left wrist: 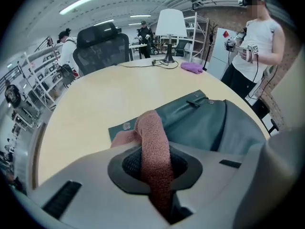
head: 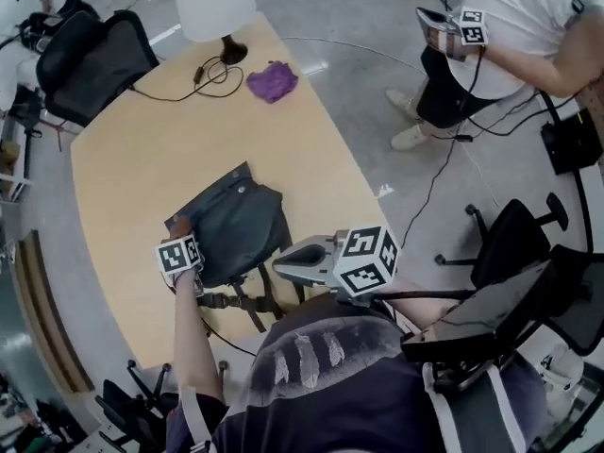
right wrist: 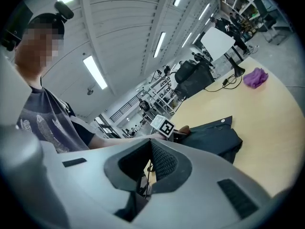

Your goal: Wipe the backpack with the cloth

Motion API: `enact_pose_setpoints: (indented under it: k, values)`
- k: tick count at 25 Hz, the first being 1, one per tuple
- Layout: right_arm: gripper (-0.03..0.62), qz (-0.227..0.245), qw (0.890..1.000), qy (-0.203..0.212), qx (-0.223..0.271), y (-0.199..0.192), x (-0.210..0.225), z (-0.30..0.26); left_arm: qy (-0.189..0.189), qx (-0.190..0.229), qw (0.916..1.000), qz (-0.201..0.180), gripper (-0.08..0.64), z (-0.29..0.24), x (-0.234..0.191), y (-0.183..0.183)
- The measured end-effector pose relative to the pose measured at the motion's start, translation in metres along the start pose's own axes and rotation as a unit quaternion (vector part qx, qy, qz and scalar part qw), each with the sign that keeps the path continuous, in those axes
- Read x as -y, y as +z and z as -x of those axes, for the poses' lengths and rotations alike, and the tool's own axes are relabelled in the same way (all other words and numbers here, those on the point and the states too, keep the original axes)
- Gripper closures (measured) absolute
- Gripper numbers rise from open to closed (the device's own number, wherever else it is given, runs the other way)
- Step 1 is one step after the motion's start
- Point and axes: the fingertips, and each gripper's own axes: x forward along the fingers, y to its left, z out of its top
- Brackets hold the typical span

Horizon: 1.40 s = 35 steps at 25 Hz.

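A dark green backpack (head: 236, 226) lies flat on the wooden table (head: 142, 149), its straps trailing toward the near edge. My left gripper (head: 180, 234) rests at the backpack's left edge, shut on a reddish-brown cloth (left wrist: 153, 147) that stands up between its jaws and touches the backpack (left wrist: 205, 120). In the right gripper view the left gripper's marker cube (right wrist: 165, 126) sits beside the backpack (right wrist: 214, 137). My right gripper (head: 279, 265) hovers off the backpack's near right corner, jaws together, holding nothing.
A purple cloth (head: 272, 80) and a white lamp (head: 215, 6) with its black cable stand at the table's far end. A black office chair (head: 90, 59) is at the far left. Another person (head: 510, 36) holding grippers stands off to the right.
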Motion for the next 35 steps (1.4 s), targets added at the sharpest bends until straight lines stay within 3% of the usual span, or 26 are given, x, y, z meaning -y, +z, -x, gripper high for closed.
enact_pose_setpoints:
  k: [4, 12, 17, 23, 26, 29, 31, 33, 35]
  values:
    - [0.591, 0.001, 1.000, 0.013, -0.009, 0.002, 0.001, 0.018, -0.005, -0.010, 0.9999, -0.007, 0.505, -0.012, 0.029, 0.013]
    - [0.591, -0.013, 0.999, -0.026, 0.020, 0.005, 0.026, 0.056, -0.039, -0.018, 0.9979, -0.048, 0.505, -0.050, 0.086, 0.061]
    - [0.591, -0.022, 0.999, -0.020, 0.014, -0.003, 0.021, 0.094, -0.050, -0.024, 0.9980, -0.029, 0.505, -0.049, 0.121, 0.070]
    - [0.591, -0.034, 0.998, -0.045, 0.039, -0.017, 0.020, 0.114, -0.107, -0.002, 0.9926, -0.056, 0.505, -0.047, 0.185, 0.103]
    - [0.591, -0.034, 0.998, -0.038, 0.032, -0.013, 0.022, 0.098, -0.168, 0.001, 0.9843, -0.056, 0.505, -0.041, 0.211, 0.115]
    - [0.591, -0.023, 0.999, -0.028, 0.020, -0.008, 0.020, 0.089, -0.209, 0.007, 0.9745, -0.083, 0.505, -0.023, 0.240, 0.122]
    - [0.591, -0.016, 0.999, -0.025, 0.016, -0.006, 0.018, 0.087, -0.250, 0.030, 0.9655, -0.068, 0.505, -0.002, 0.261, 0.132]
    - [0.591, -0.014, 1.000, -0.021, 0.014, -0.007, 0.017, 0.086, -0.297, 0.060, 0.9523, -0.038, 0.505, 0.023, 0.279, 0.146]
    - [0.591, -0.014, 1.000, -0.018, 0.012, -0.009, 0.016, 0.084, -0.353, 0.082, 0.9321, 0.002, 0.505, 0.048, 0.294, 0.159]
